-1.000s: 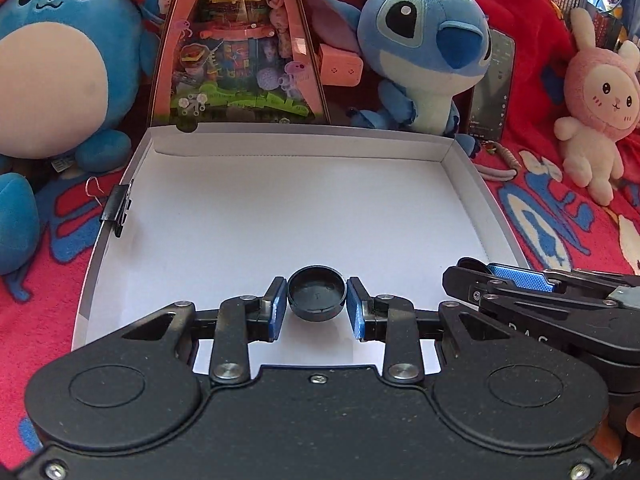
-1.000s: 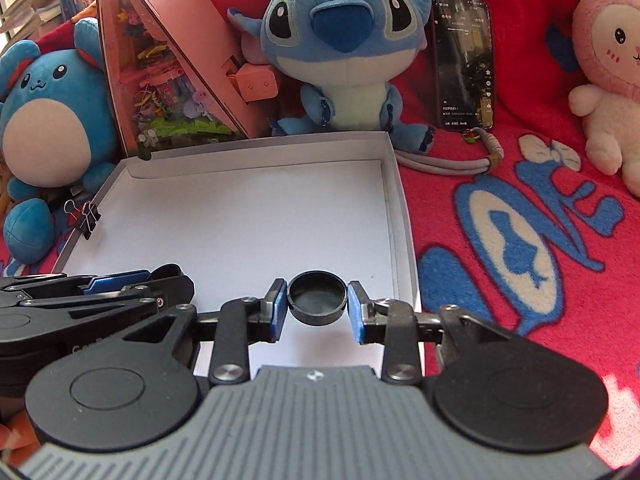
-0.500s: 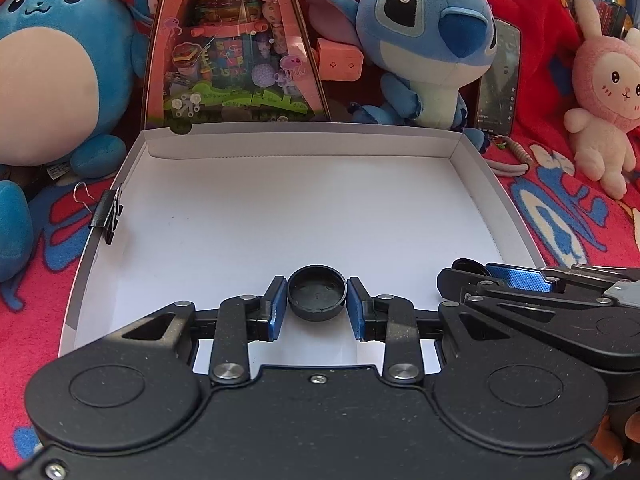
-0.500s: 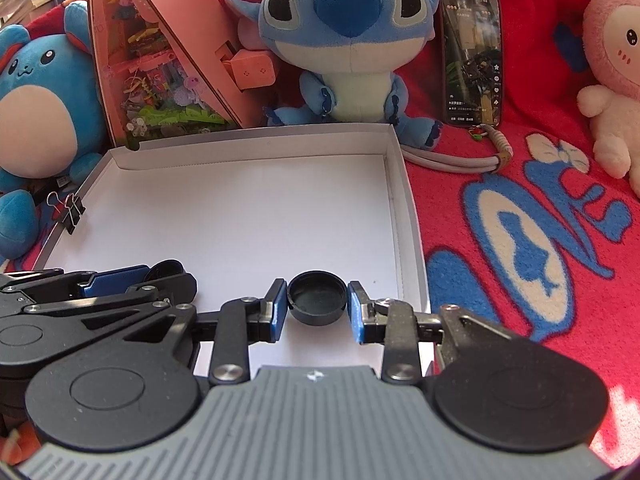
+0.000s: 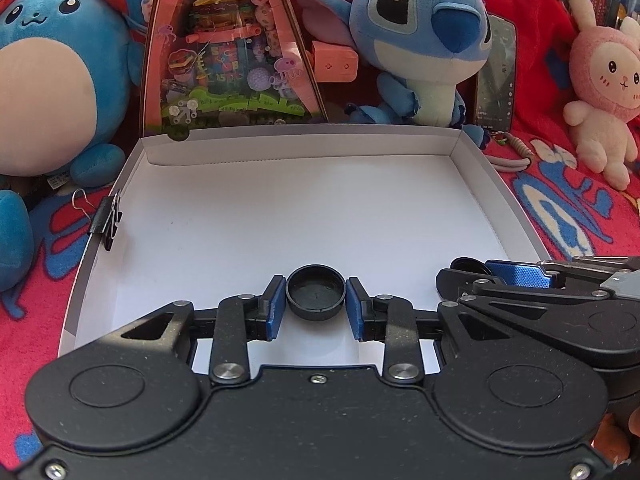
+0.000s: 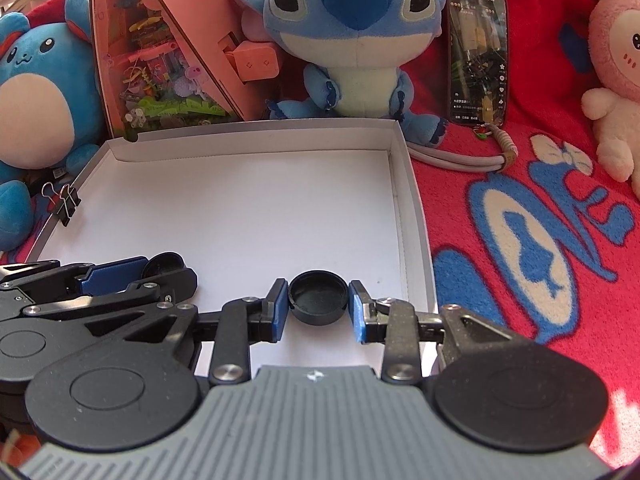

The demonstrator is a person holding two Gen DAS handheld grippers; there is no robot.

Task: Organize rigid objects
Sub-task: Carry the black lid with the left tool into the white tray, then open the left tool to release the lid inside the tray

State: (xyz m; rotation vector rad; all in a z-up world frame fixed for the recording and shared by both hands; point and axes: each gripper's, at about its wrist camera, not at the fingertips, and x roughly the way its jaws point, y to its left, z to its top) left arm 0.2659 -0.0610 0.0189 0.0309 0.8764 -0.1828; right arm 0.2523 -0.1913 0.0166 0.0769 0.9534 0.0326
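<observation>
Two small round black caps are the objects in hand. My left gripper [image 5: 316, 300] is shut on one black cap [image 5: 316, 292], hollow side up, between its blue pads [image 5: 276, 304]. My right gripper [image 6: 318, 304] is shut on a second black cap [image 6: 318, 298] in the same way. Both hang over the near part of a shallow white box [image 5: 280, 216]. In the right wrist view the left gripper [image 6: 160, 270] lies to the left, its cap [image 6: 164, 264] peeking out. In the left wrist view the right gripper [image 5: 472, 270] comes in from the right.
A black binder clip [image 5: 106, 220] grips the box's left wall. Behind the box stand a pink toy package [image 5: 228, 52], a blue round plush [image 5: 44, 80], a blue big-eared plush [image 6: 352, 32], a phone [image 6: 476, 52] and a pink bunny plush [image 5: 604, 92]. A red blanket [image 6: 520, 220] lies beneath.
Both grippers stay almost in place over the box's near edge, each with its cap still between the pads. Nothing else has shifted.
</observation>
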